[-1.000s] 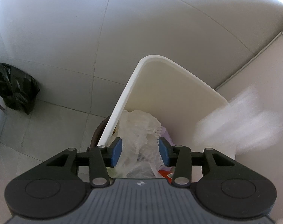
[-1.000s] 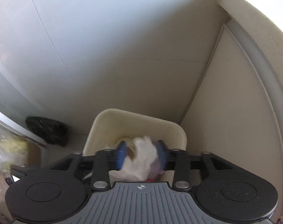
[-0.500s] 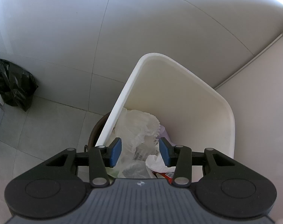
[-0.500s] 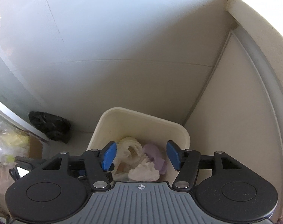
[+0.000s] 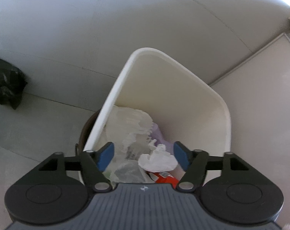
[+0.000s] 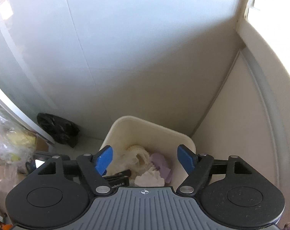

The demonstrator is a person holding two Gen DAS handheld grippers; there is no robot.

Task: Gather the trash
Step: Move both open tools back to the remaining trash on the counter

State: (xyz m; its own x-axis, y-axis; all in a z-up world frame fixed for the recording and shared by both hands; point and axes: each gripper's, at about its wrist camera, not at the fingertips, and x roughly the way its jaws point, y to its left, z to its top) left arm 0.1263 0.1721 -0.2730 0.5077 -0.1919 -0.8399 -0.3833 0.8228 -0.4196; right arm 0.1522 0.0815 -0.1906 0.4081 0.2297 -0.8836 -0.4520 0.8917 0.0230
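Observation:
A cream plastic trash bin stands in a corner and also shows in the right wrist view. It holds a crumpled white tissue, also seen from the right wrist, clear plastic wrap, a purple piece and a red wrapper. My left gripper is open and empty just above the bin's near rim. My right gripper is open and empty, higher above the bin. The left gripper's finger shows below it.
A black trash bag lies on the tiled floor at the left, also in the right wrist view. Walls close the corner behind and right of the bin. Clear bags with yellow items sit at the far left.
My right gripper opened and dropped the white tissue into the bin, then rose. My left gripper opened wider over the bin.

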